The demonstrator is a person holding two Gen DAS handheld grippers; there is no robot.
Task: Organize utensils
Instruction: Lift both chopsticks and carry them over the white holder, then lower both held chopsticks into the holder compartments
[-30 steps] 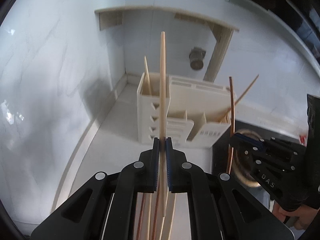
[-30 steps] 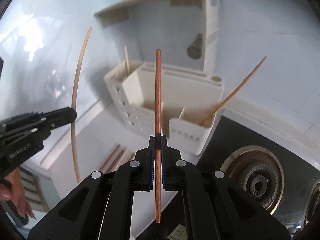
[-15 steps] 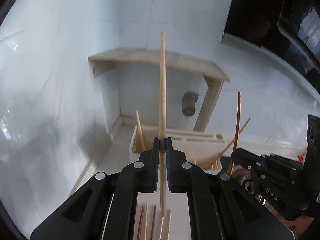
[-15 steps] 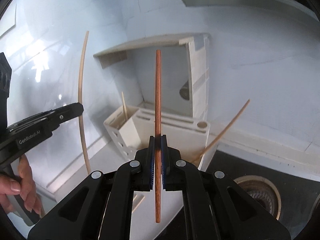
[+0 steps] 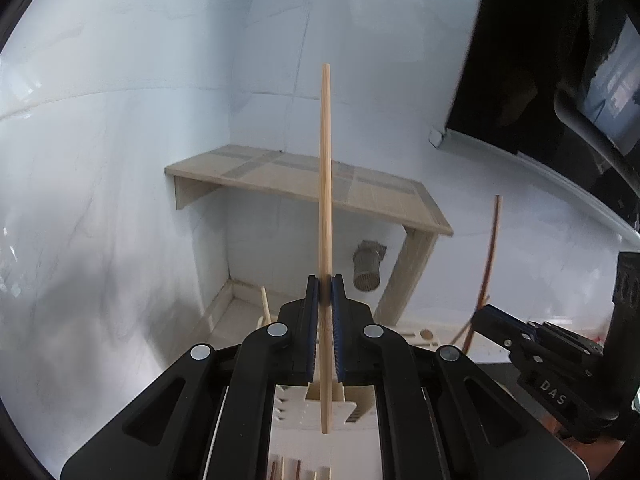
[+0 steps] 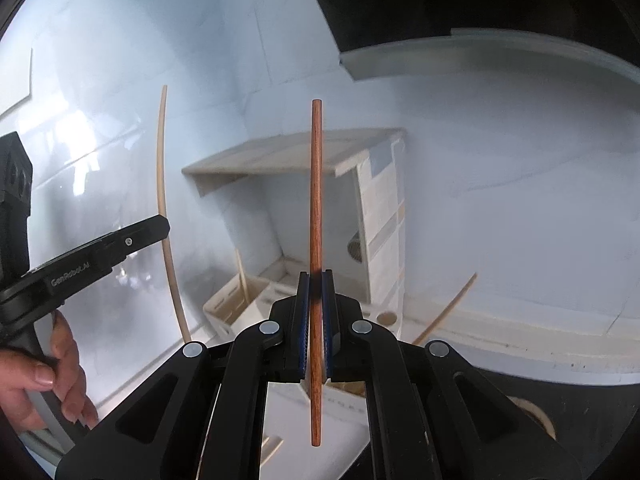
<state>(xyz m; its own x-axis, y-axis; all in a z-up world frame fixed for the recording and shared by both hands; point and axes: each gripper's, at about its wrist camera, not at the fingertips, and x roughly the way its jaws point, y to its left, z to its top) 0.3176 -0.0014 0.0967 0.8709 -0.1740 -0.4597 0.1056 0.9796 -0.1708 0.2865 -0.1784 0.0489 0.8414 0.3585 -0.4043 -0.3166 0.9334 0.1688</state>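
My left gripper (image 5: 325,280) is shut on a pale bamboo chopstick (image 5: 325,168) that stands upright between the pads. My right gripper (image 6: 316,276) is shut on a reddish-brown chopstick (image 6: 316,184), also upright. Below and beyond both sits the cream utensil holder (image 6: 232,304), partly hidden behind the fingers, with one pale chopstick (image 6: 241,270) standing in its left compartment and another (image 6: 448,308) leaning out to the right. In the left wrist view the right gripper (image 5: 480,314) shows at the right with its reddish chopstick (image 5: 493,248). The left gripper (image 6: 162,226) shows in the right wrist view.
A wooden corner shelf (image 5: 304,178) is fixed above the holder, with a small metal vent (image 5: 368,268) under it. White tiled walls close the corner. A gas burner (image 6: 536,416) lies on the black hob at the lower right. A hand (image 6: 36,380) holds the left gripper's handle.
Both grippers have risen and tilted up with their chopsticks. The holder has slid down in both views and the shelf now sits near the middle.
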